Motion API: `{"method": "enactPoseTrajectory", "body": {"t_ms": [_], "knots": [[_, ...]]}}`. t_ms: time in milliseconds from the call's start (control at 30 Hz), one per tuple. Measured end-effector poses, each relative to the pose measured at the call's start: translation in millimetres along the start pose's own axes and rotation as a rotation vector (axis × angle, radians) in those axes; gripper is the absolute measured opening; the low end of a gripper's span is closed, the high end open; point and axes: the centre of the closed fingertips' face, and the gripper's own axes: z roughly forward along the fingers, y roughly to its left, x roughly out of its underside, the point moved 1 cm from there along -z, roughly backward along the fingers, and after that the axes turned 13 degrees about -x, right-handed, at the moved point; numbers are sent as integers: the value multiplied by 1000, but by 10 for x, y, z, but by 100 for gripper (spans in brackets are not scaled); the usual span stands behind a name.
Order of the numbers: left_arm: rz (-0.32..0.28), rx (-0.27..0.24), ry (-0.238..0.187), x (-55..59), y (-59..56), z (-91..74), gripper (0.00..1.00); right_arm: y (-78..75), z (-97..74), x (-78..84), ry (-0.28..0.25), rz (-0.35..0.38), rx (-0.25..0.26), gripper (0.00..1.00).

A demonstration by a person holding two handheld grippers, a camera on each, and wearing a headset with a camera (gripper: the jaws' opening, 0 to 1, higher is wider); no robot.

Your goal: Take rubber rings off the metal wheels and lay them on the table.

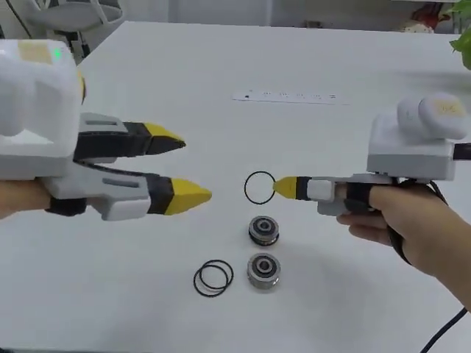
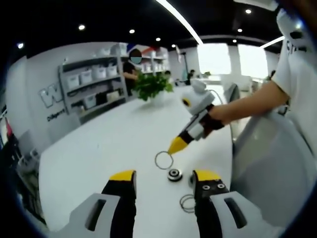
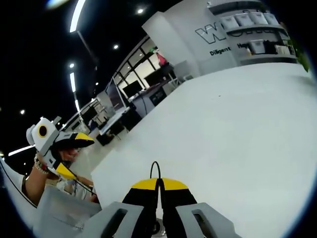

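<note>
My right gripper is shut on a thin black rubber ring, which hangs in the air off its yellow tips above the table. In the right gripper view the ring sticks up edge-on from between the closed jaws. Below it two metal wheels stand on the table, one farther and one nearer. Two black rubber rings lie overlapping on the table left of the near wheel. My left gripper is open and empty, held at the left, level with the ring; the left gripper view shows the ring and a wheel ahead of it.
A white table stretches away with a faint printed strip at mid-distance. A green plant stands at the table's far end. Shelves with boxes line the wall. A person's hand holds the right gripper.
</note>
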Motion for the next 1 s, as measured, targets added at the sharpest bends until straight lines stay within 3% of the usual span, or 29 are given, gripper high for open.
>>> {"method": "enactPoseTrajectory", "body": {"t_ms": [133,167,267,433,667,1000], "knots": [[-32,-42,21,154,27,-135,48,61,42,50,23,-6,-19,0],[-41,-47,22,153,-21,-144,49,72,51,61,28,-8,-22,0],[-69,-55,34,227,-84,-201,50,114,84,109,48,-11,-37,0],[-110,-61,55,435,-74,-287,54,189,151,229,102,-22,-65,0],[-169,-70,77,639,-126,-293,58,242,234,491,223,-49,-82,0],[-200,-41,115,827,-279,-275,62,266,290,698,306,-49,-110,0]]}}
